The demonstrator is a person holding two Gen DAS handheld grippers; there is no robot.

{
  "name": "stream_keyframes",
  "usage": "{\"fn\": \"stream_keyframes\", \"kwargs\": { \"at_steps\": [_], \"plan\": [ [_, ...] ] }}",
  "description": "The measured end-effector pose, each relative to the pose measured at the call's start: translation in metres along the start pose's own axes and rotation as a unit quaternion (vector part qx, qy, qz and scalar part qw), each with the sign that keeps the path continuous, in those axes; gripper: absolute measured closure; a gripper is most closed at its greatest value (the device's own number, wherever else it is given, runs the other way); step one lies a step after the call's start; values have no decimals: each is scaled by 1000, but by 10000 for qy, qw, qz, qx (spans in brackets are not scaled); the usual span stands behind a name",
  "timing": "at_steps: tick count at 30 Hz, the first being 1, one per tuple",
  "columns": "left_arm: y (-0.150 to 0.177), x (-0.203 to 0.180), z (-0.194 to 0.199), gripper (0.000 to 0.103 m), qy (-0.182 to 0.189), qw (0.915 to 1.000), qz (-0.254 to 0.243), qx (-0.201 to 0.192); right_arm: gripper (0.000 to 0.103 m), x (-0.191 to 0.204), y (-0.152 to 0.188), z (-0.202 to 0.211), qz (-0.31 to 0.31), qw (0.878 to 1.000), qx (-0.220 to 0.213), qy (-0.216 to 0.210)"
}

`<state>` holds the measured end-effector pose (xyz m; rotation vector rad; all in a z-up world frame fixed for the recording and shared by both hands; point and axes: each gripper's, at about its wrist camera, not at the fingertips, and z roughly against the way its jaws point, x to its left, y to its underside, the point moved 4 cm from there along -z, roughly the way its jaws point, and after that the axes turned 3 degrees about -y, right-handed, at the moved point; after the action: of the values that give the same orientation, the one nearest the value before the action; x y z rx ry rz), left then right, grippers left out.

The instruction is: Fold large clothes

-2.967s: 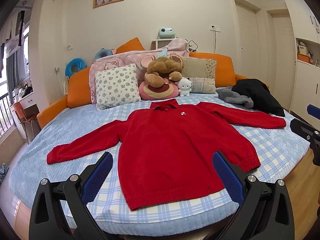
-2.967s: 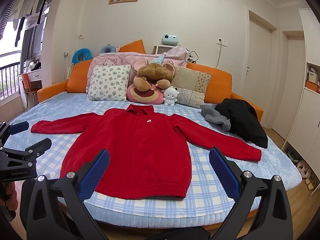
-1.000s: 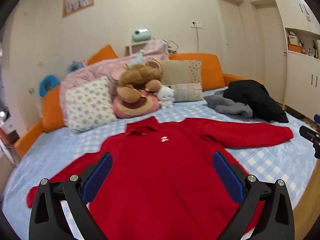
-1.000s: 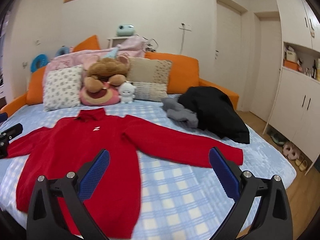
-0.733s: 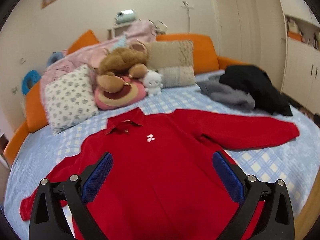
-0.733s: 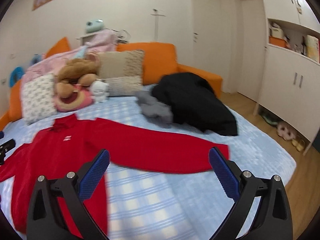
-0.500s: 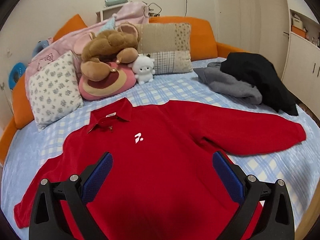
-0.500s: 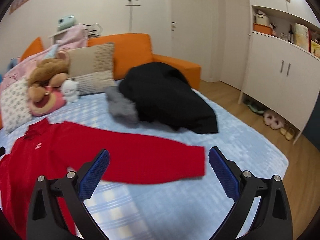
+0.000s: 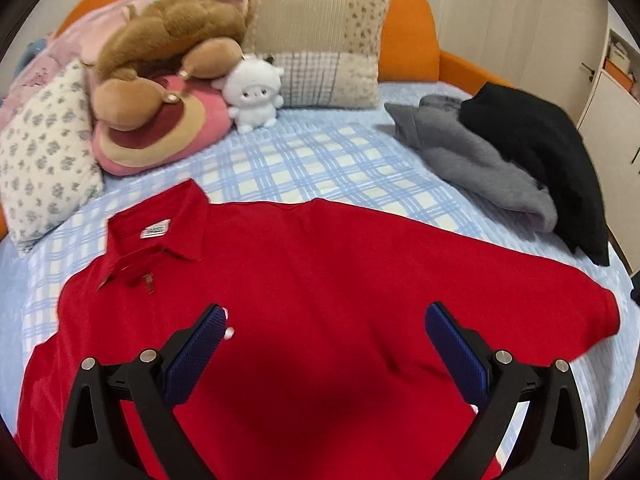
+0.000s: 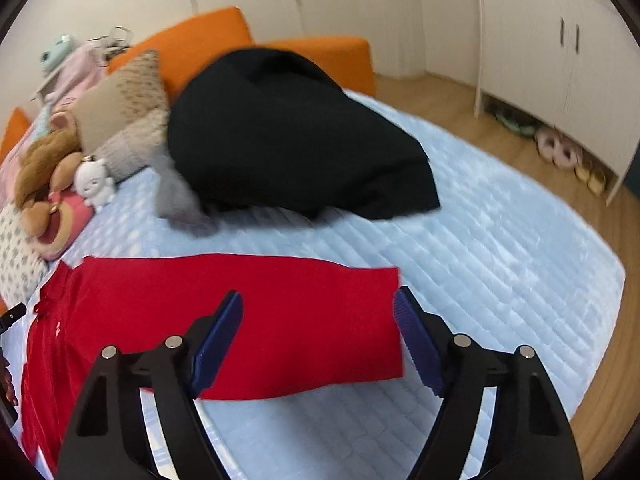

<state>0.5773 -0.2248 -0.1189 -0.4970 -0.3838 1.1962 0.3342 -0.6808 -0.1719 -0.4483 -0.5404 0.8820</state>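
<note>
Red long-sleeved collared pullover (image 9: 320,300) lies flat, front up, on the round bed's light-blue checked quilt (image 9: 320,160), collar toward the pillows. We hold our left tongs (image 9: 324,334) spread wide above its chest, gripping nothing, the blue pads (image 9: 196,354) over red cloth on both sides. Our right tongs (image 10: 318,326) are also wide open and empty, poised over the outstretched sleeve (image 10: 280,320); the cuff end sits just beside the right-hand pad (image 10: 416,344), though we cannot tell whether they touch. Beyond the sleeve a black garment (image 10: 296,140) and a grey garment (image 9: 472,160) lie heaped on the quilt. A brown plush toy (image 9: 168,44) and a small white plush toy (image 9: 252,96) rest by the pillows.
</note>
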Motion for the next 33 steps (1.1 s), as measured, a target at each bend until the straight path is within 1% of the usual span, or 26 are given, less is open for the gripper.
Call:
{"fn": "stream_keyframes", "kwargs": {
  "at_steps": [3,4,5,8,9,10,12,13,15,16,17,18,20,21,23,25,30,31,32,33],
  "plan": [
    [-12,-2,-26,2,96,9997,53,201,29,-16,1,-20,-70,9995,252,152],
    [-17,-2,-36,2,228,9992,121,295,31,-20,1,-26,-93,9993,324,184],
    [-21,-1,-47,2,439,9980,240,386,33,-22,2,-31,-118,9990,385,181],
    [-31,2,-68,2,1075,9908,604,563,34,-26,4,-40,-111,9986,470,213],
    [-36,4,-77,2,1188,9879,752,662,34,-26,3,-43,-101,9985,493,213],
    [-38,5,-81,2,1217,9866,814,714,34,-26,3,-47,-96,9984,523,169],
    [-46,5,-93,2,1098,9875,819,776,41,-25,3,-51,-67,9983,573,123],
    [-50,4,-99,2,1093,9875,784,827,47,-24,2,-54,-70,9981,609,90],
    [-54,0,-108,2,1092,9871,713,933,48,-22,1,-57,-16,9980,611,128],
    [-55,1,-111,2,1087,9869,701,962,51,-20,1,-58,19,9981,607,136],
    [-56,0,-116,2,1074,9869,681,992,59,-18,1,-58,48,9981,603,141],
    [-57,1,-121,2,1002,9873,677,1026,63,-16,1,-58,82,9980,611,159],
    [-58,5,-130,2,880,9877,706,1086,77,-12,3,-57,160,9981,574,154],
    [-57,7,-133,2,887,9872,741,1103,78,-9,4,-55,172,9982,553,124],
    [-59,13,-141,2,885,9862,834,1127,83,-5,4,-48,197,9988,451,29],
    [-62,18,-147,2,773,9879,839,1055,85,3,4,-39,259,9992,308,-68],
    [-69,21,-159,3,695,9906,782,881,87,27,-1,-9,580,9980,-88,-252],
    [-69,21,-161,4,664,9912,766,849,88,32,-3,-3,625,9974,-152,-316],
    [-69,19,-164,9,654,9916,745,827,88,37,-4,3,660,9968,-193,-398],
    [-69,17,-168,18,654,9917,723,833,89,44,-7,11,736,9958,-251,-475]
  ]
}}
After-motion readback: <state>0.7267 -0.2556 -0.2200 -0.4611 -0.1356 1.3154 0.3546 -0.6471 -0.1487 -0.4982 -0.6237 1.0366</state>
